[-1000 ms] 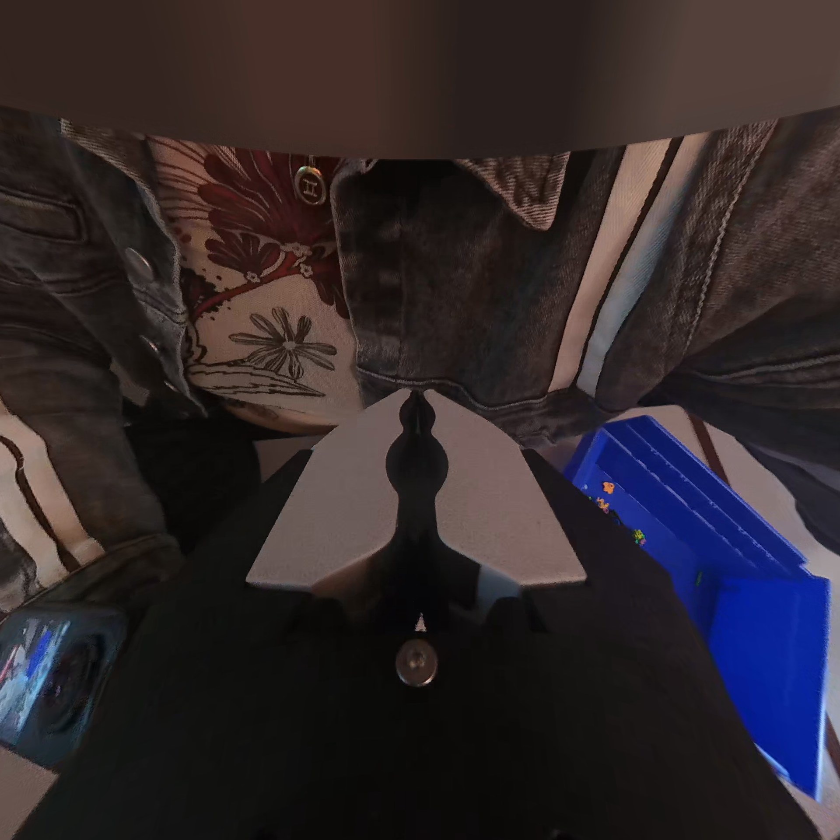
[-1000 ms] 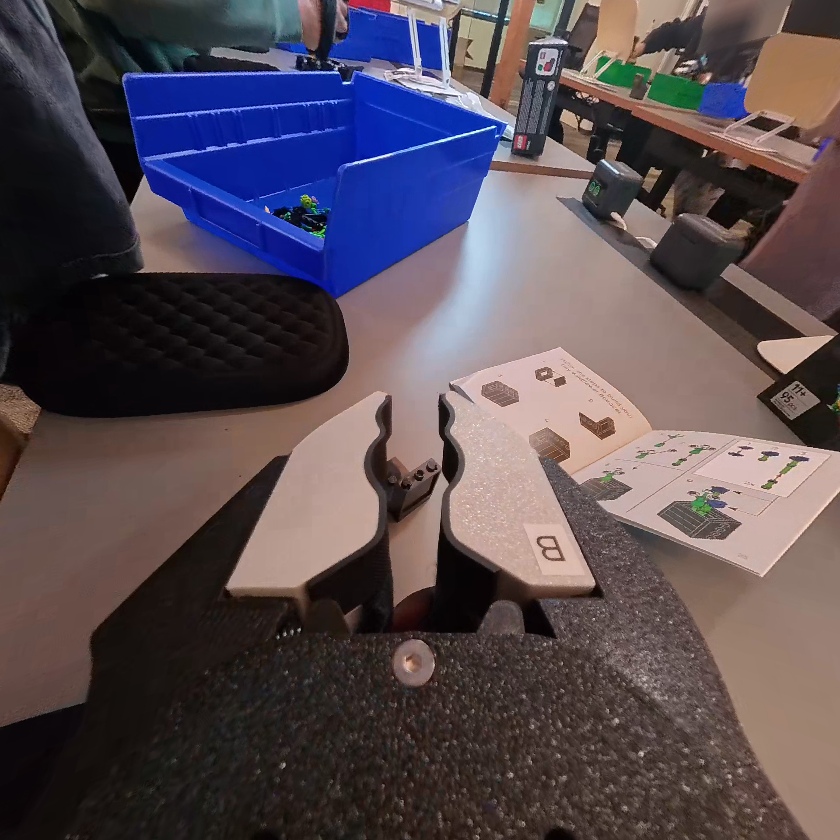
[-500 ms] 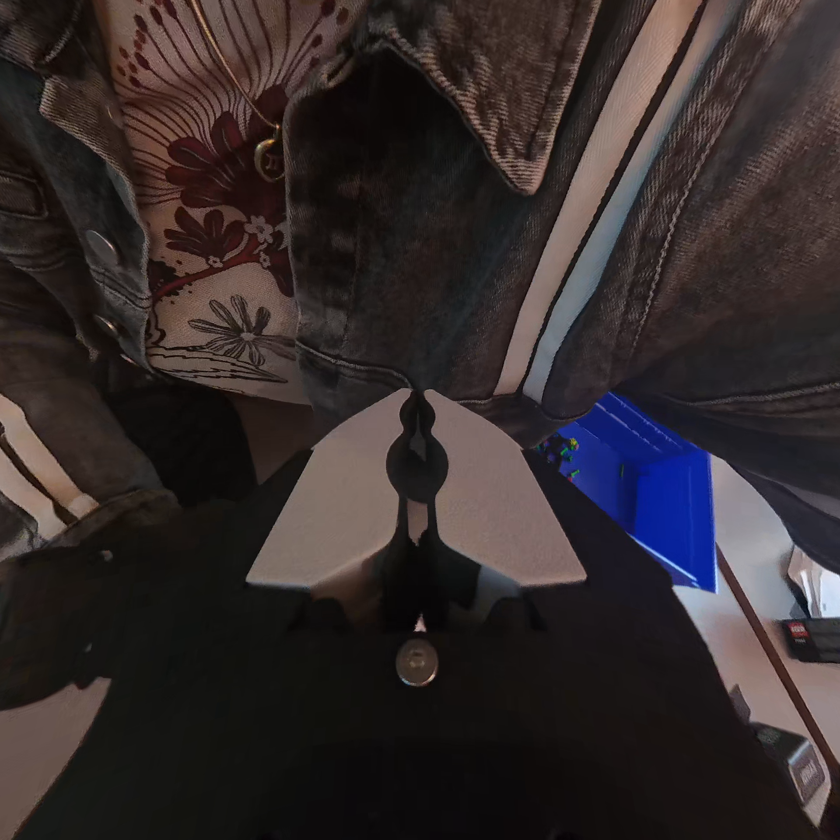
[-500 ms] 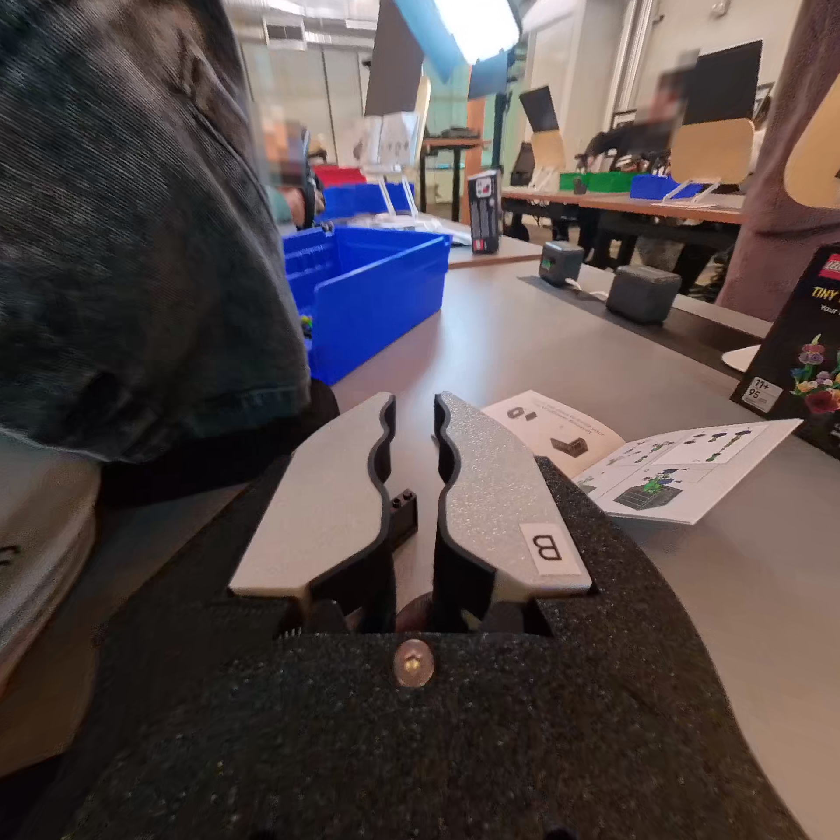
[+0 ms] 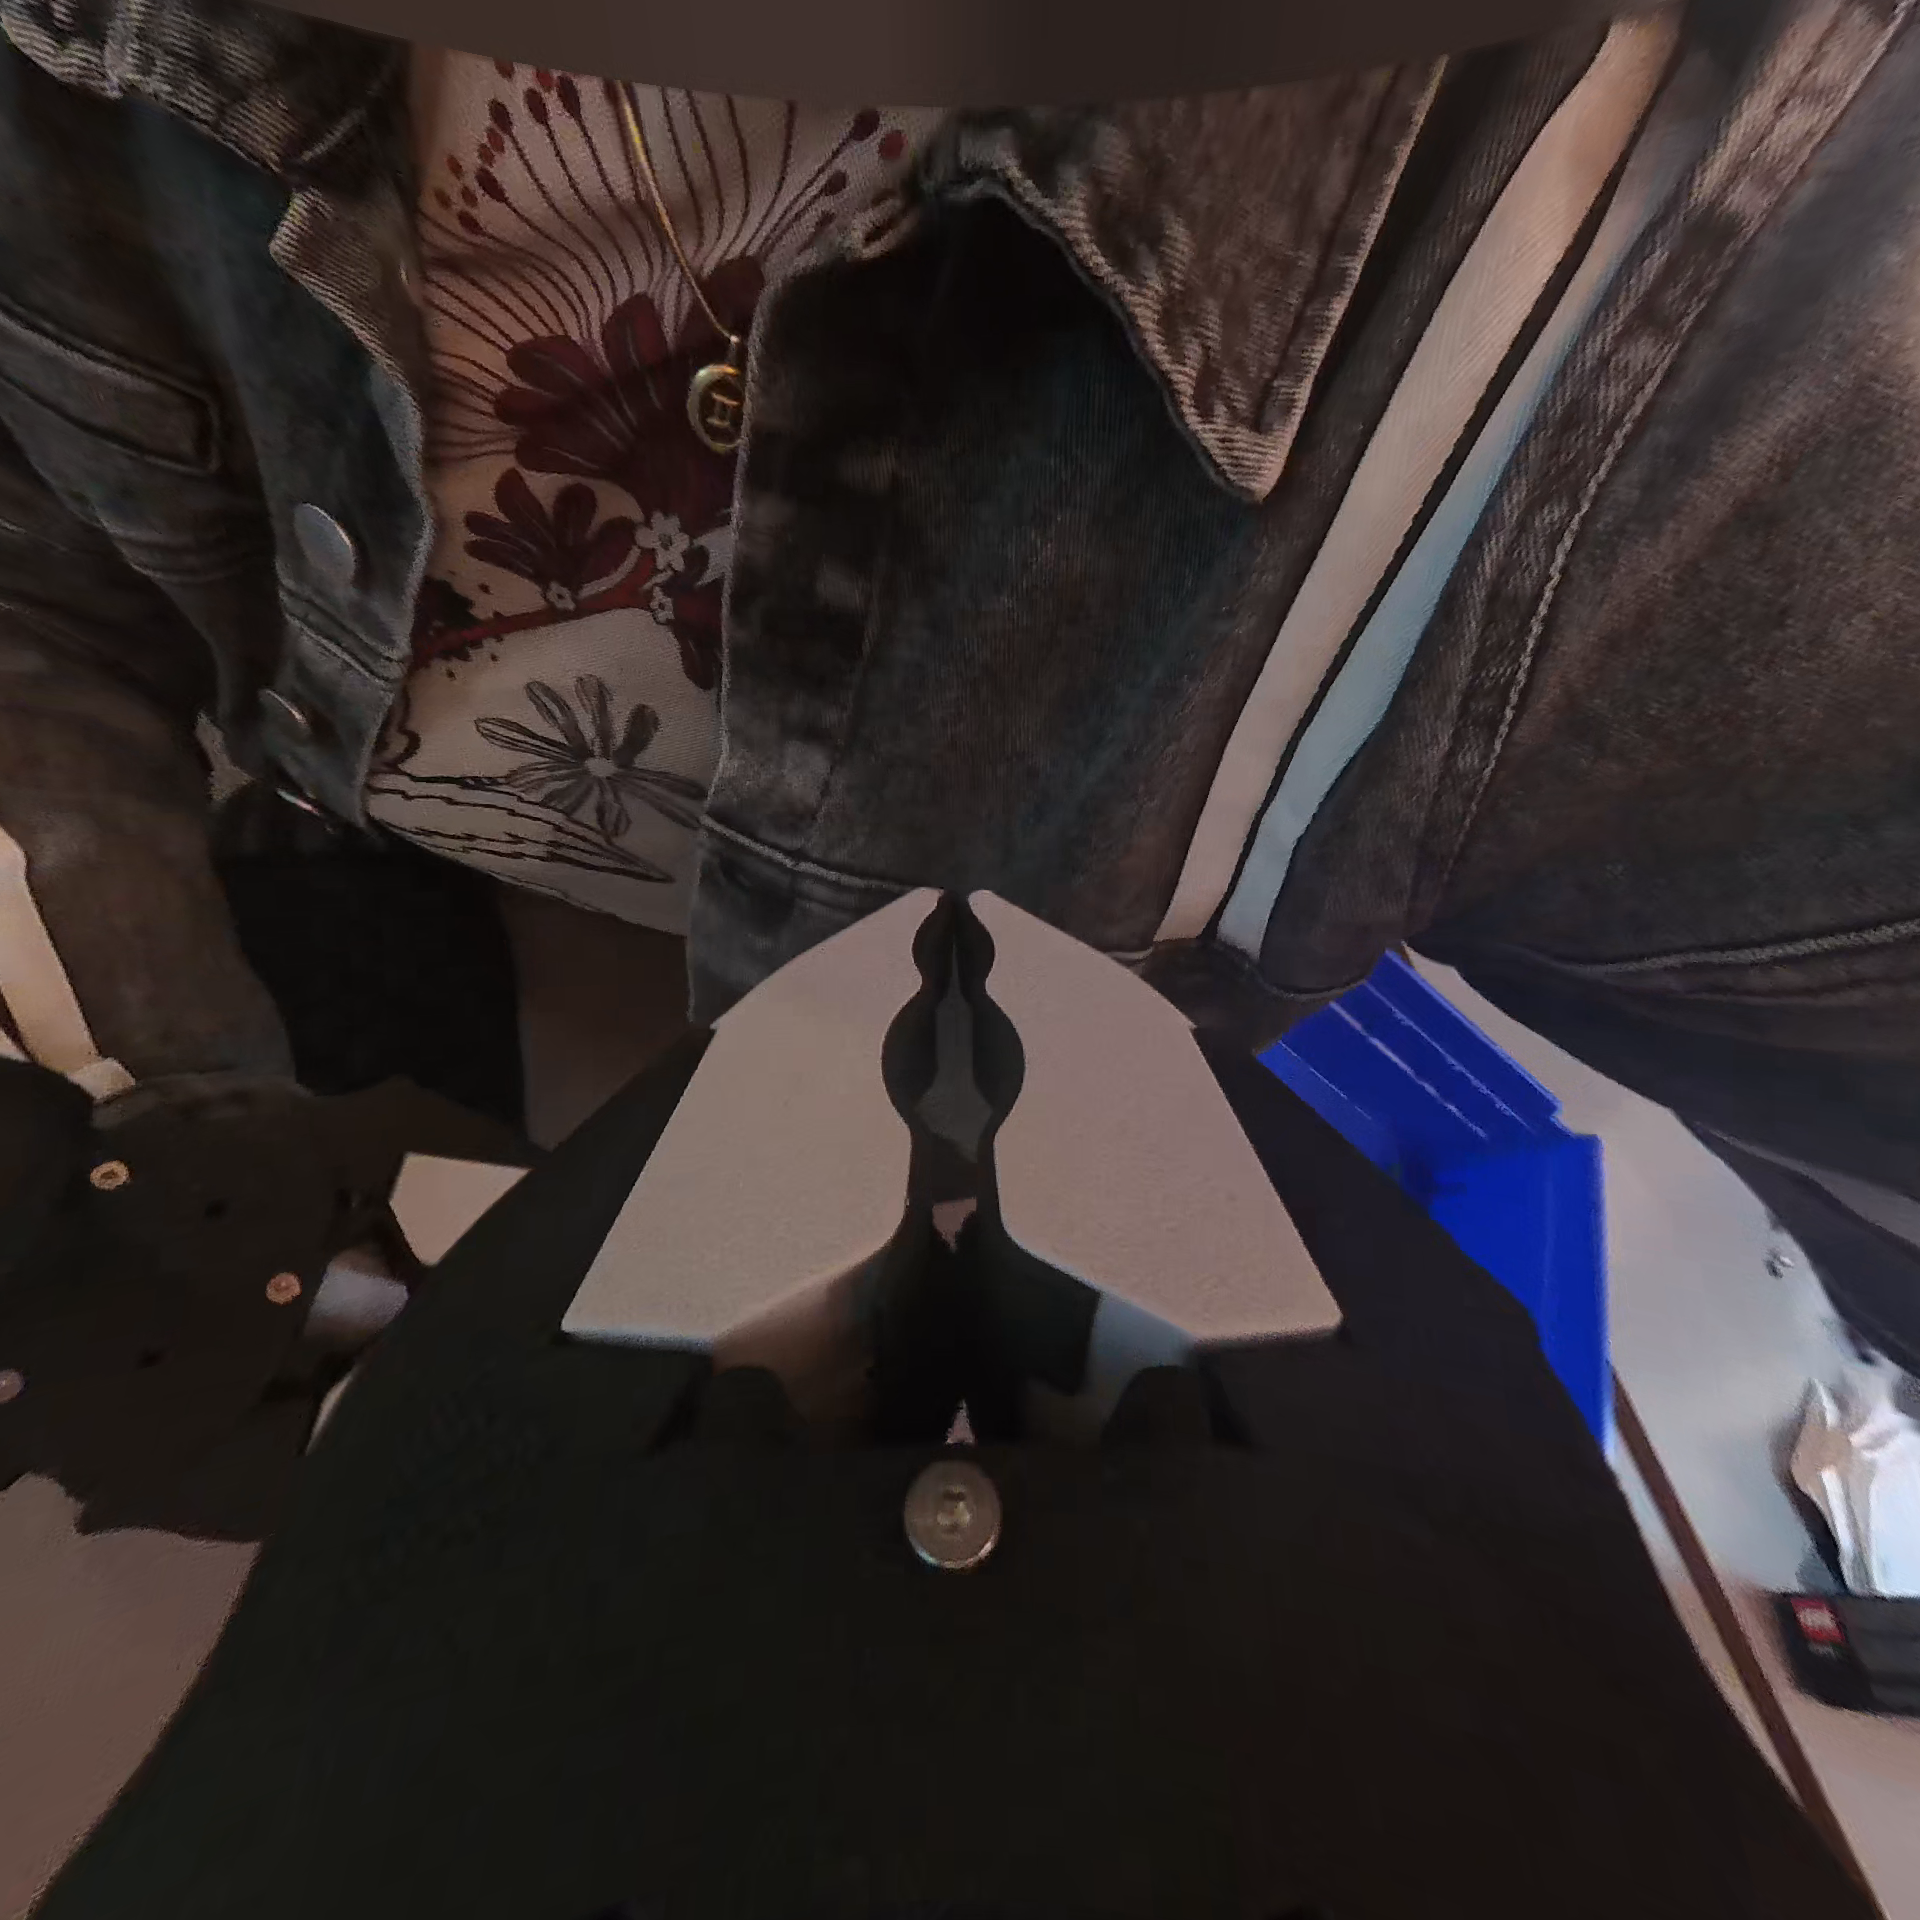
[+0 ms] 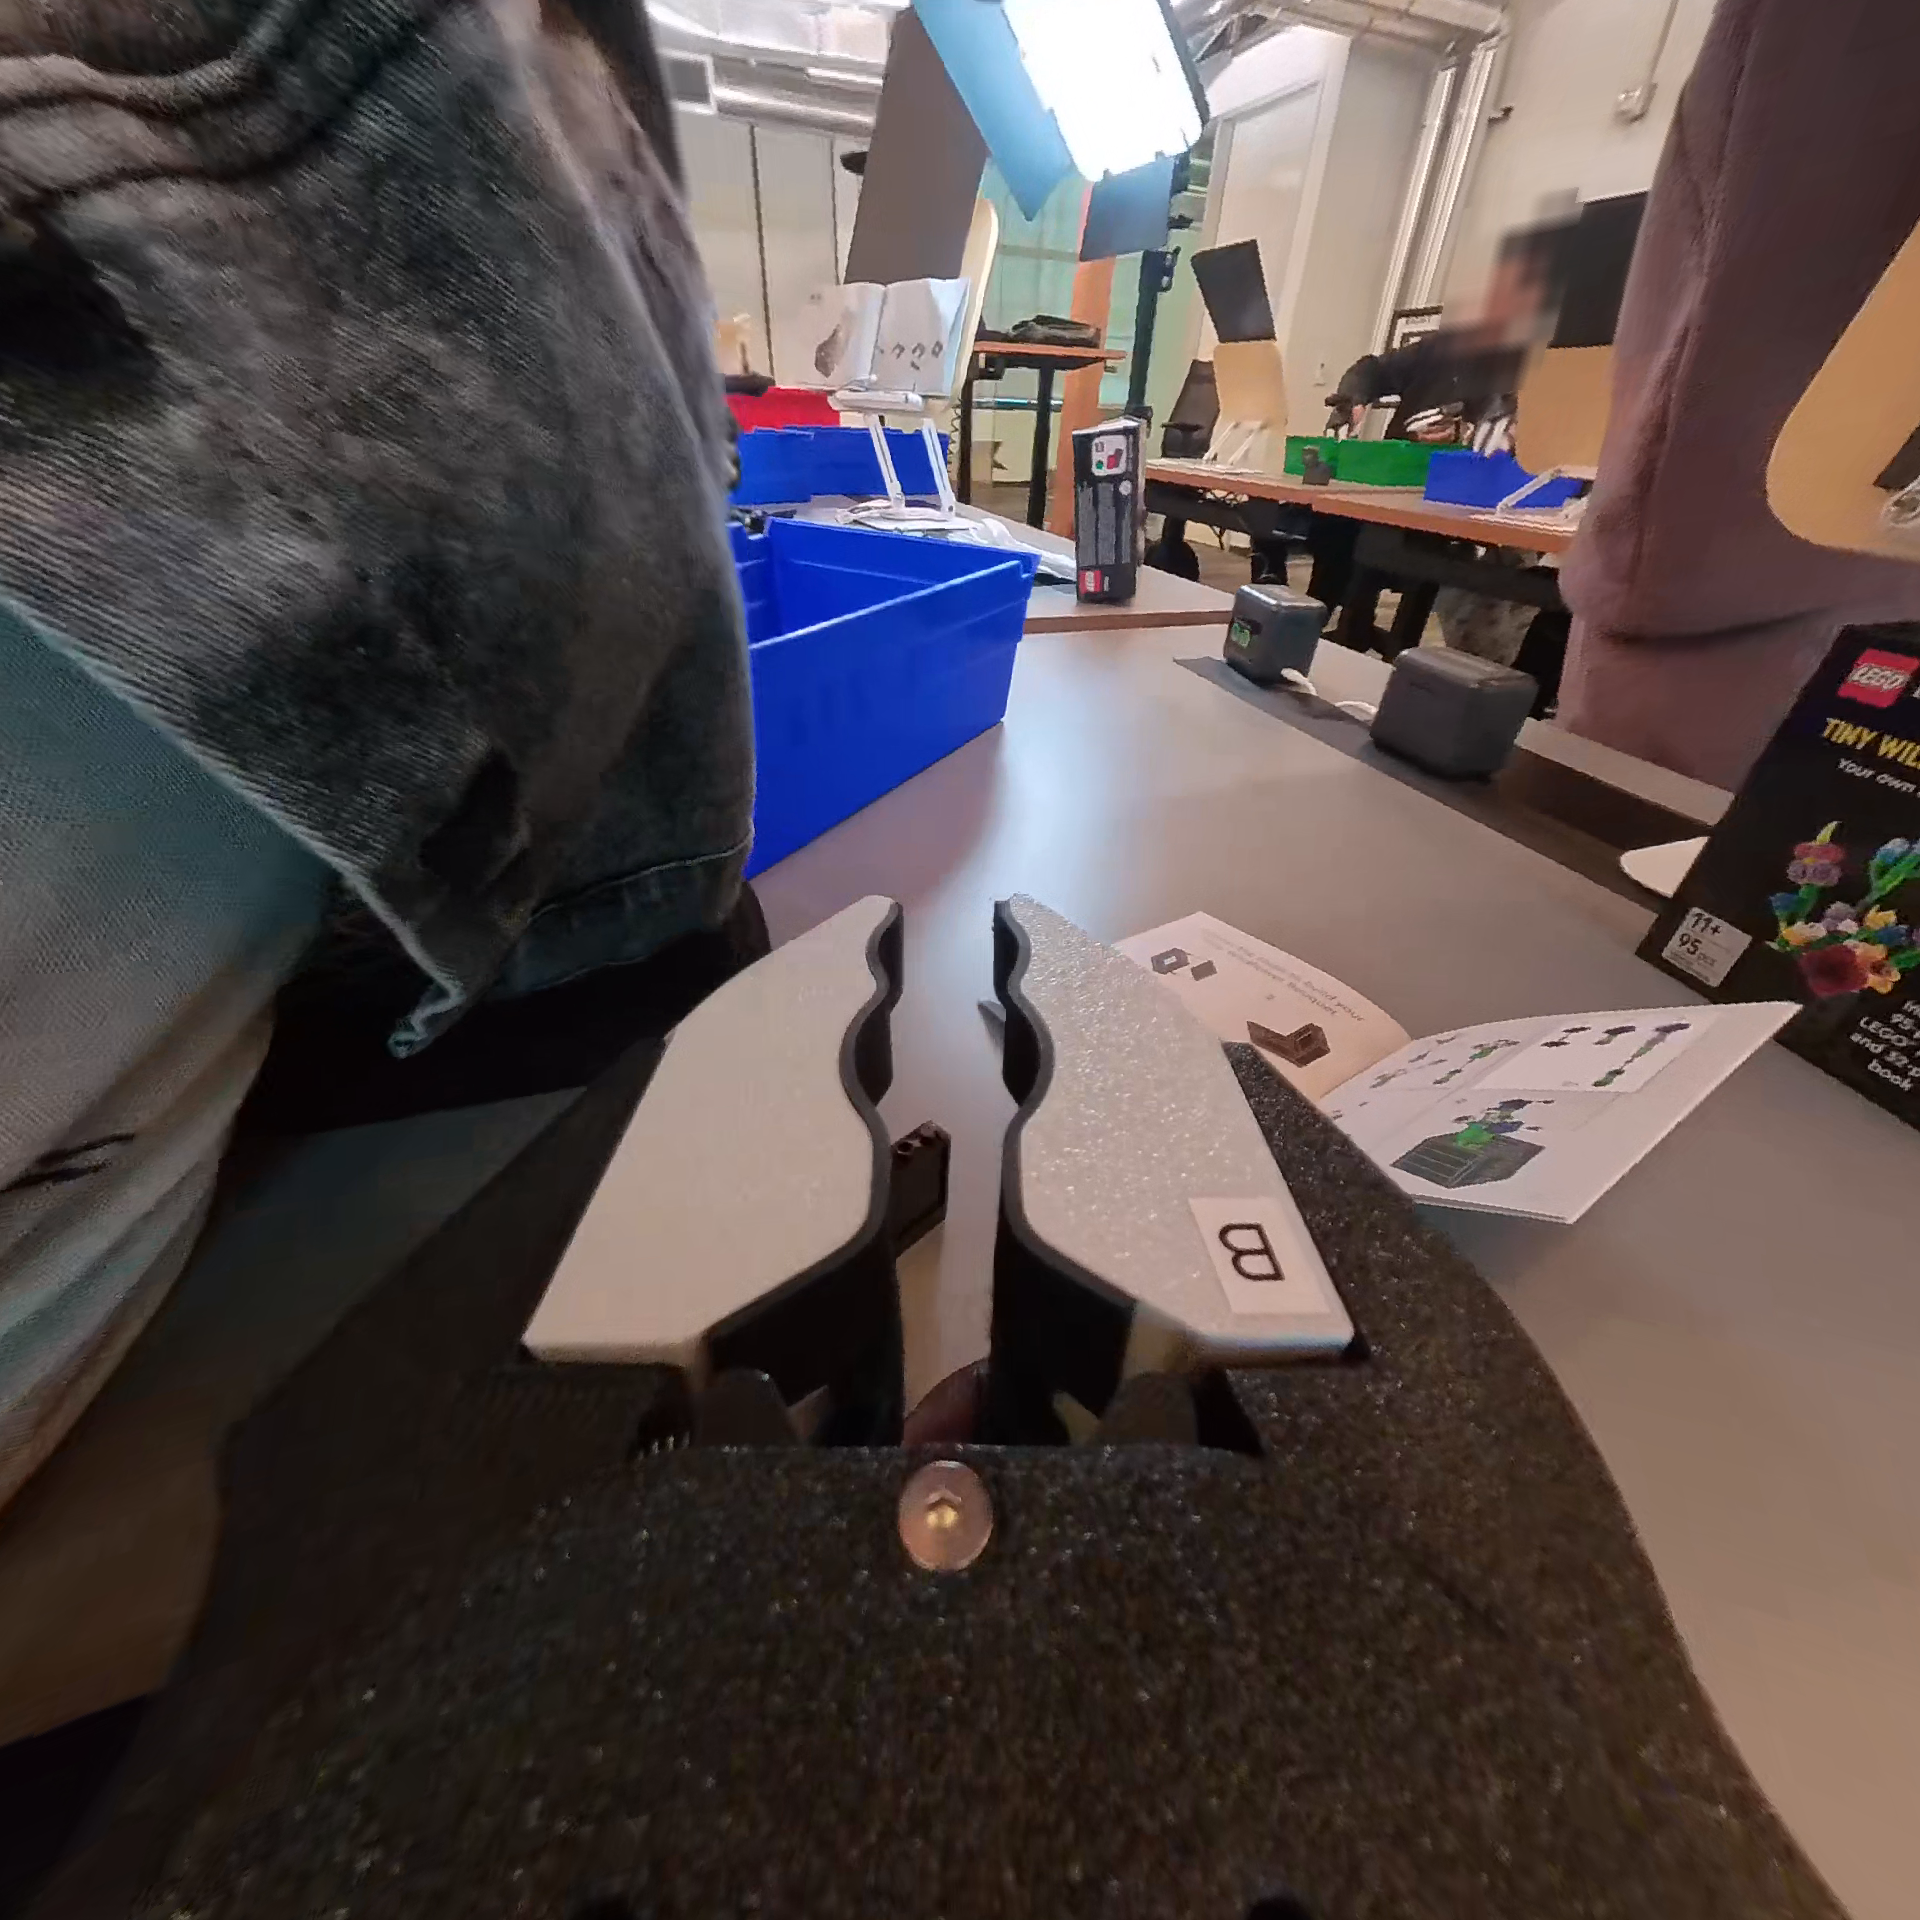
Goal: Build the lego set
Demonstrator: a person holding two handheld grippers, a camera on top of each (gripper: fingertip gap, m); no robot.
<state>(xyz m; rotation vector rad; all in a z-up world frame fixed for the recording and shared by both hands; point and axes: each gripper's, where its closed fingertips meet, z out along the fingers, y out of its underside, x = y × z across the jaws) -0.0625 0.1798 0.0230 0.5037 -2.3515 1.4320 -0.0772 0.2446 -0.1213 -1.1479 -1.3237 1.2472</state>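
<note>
My right gripper (image 6: 945, 914) has its fingers a narrow gap apart, with a small black lego piece (image 6: 920, 1169) between them against the left finger. It sits low over the grey table (image 6: 1143, 790). My left gripper (image 5: 954, 906) is shut with its tips touching and points at the person's denim jacket (image 5: 987, 623). A dark shape shows in the hollow between its fingers; I cannot tell what it is. An open instruction booklet (image 6: 1475, 1091) lies to the right of the right gripper. The blue parts bin (image 6: 883, 665) stands ahead on the left; it also shows in the left wrist view (image 5: 1455, 1132).
A black lego box (image 6: 1829, 894) stands at the right edge. The person's jacket sleeve (image 6: 364, 520) fills the left of the right wrist view. Two grey boxes (image 6: 1449, 712) sit farther back. The right gripper's black body (image 5: 156, 1247) shows at the left wrist view's left. The gap from one gripper's tips to the other's is roughly 15 cm. My right gripper's tips are some 8 cm from the small black lego piece (image 6: 920, 1169).
The right gripper has dropped low and tilted up, keeping the black piece between its fingers. The left gripper has swung in front of the jacket and stayed shut.
</note>
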